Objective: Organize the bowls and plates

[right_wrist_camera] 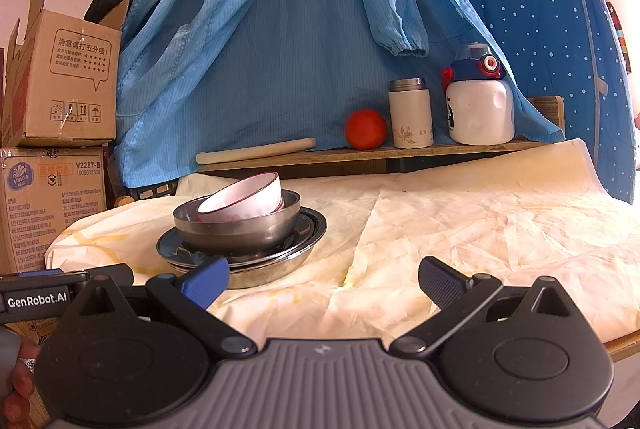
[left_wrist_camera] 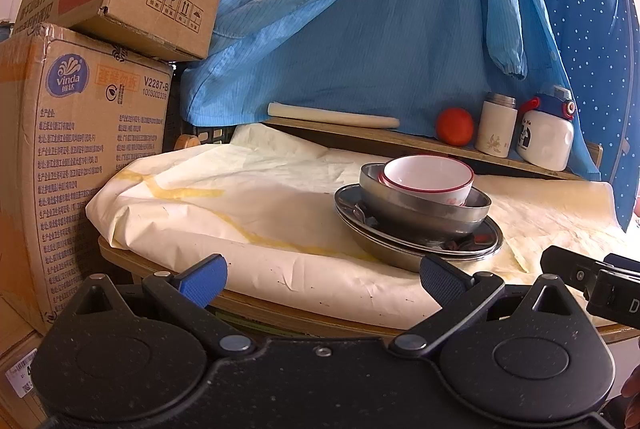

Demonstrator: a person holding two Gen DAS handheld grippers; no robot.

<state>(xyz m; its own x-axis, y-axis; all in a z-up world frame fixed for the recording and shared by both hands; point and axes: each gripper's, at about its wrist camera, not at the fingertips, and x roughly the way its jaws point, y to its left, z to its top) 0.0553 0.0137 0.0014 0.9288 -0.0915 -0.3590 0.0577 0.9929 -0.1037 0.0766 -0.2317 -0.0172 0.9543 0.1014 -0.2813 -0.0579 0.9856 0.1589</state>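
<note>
Left tool (left_wrist_camera: 322,279): jaws spread wide, nothing held; blue pads at lower centre of the left wrist view, short of the dish stack.
Right tool (right_wrist_camera: 324,279): jaws spread wide, nothing held; its left pad overlaps the stack's lower rim in the frame, contact cannot be told.
Dish stack: right of centre in the left wrist view, left of centre in the right wrist view.
White bowl (left_wrist_camera: 428,179): red rim, tilted, nested inside the steel bowl (left_wrist_camera: 424,209).
Steel plates (left_wrist_camera: 416,243): beneath the steel bowl, resting on the tabletop (left_wrist_camera: 240,205), which carries a cream cloth.
Shelf (right_wrist_camera: 360,153): behind the stack; holds a rolling pin (right_wrist_camera: 256,151), tomato (right_wrist_camera: 365,129), white flask (right_wrist_camera: 411,113), child's bottle (right_wrist_camera: 480,101).
Cardboard boxes (left_wrist_camera: 84,149): stacked at frame left.
</note>
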